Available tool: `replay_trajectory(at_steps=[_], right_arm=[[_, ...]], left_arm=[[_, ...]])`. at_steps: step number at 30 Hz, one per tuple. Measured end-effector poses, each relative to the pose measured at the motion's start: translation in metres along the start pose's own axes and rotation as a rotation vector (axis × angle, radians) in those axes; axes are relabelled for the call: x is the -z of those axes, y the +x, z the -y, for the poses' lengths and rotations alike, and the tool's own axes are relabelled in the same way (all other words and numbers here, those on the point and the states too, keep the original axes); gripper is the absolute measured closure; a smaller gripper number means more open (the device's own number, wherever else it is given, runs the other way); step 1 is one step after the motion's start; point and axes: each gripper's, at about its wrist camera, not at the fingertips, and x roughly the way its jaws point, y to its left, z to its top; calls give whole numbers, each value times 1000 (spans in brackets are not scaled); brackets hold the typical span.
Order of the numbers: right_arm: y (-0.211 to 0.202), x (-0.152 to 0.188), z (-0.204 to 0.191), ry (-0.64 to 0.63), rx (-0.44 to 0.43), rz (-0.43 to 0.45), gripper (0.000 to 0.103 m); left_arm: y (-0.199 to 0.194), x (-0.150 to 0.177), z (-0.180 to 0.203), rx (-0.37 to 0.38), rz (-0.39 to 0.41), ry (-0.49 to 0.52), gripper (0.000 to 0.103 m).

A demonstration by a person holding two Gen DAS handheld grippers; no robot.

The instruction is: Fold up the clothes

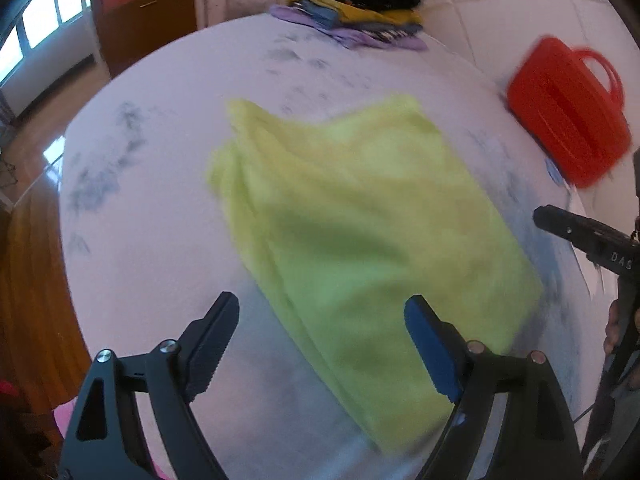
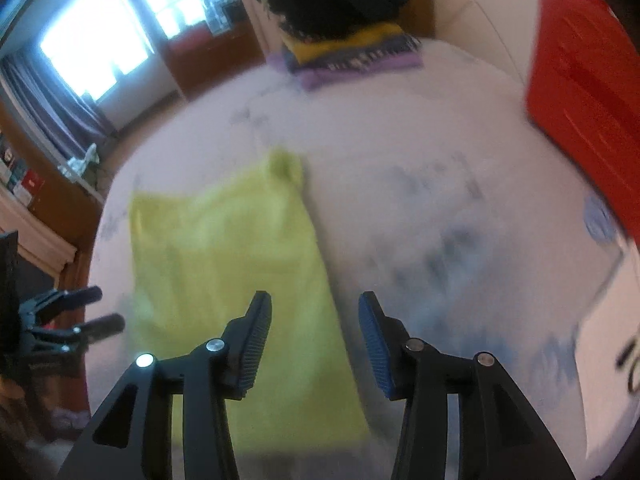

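A yellow-green garment lies flattish, partly doubled, on the bed — mid-fold or just laid down. Left gripper and right gripper both gape empty above its near edge.

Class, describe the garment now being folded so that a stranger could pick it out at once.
Start at the pale round table. On its middle lies a yellow-green cloth, spread flat just ahead of both open grippers. Unlike the stack of clothes at the far edge, it lies alone, a single bright colour.

One yellow-green garment, one stack of folded clothes, one red basket, two tongs
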Motion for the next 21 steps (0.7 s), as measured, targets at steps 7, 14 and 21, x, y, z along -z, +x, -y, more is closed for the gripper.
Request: replay_trajectory(at_steps=[7, 14, 21], right_arm=[[5, 50, -3, -105, -20, -75, 75], [-5, 75, 20, -129, 18, -65, 72], [-12, 83, 14, -283, -47, -28, 61]], left_arm=[[20, 53, 41, -54, -82, 55, 18], [8, 75, 48, -77, -5, 30, 16], [3, 88, 56, -97, 66, -23, 0]])
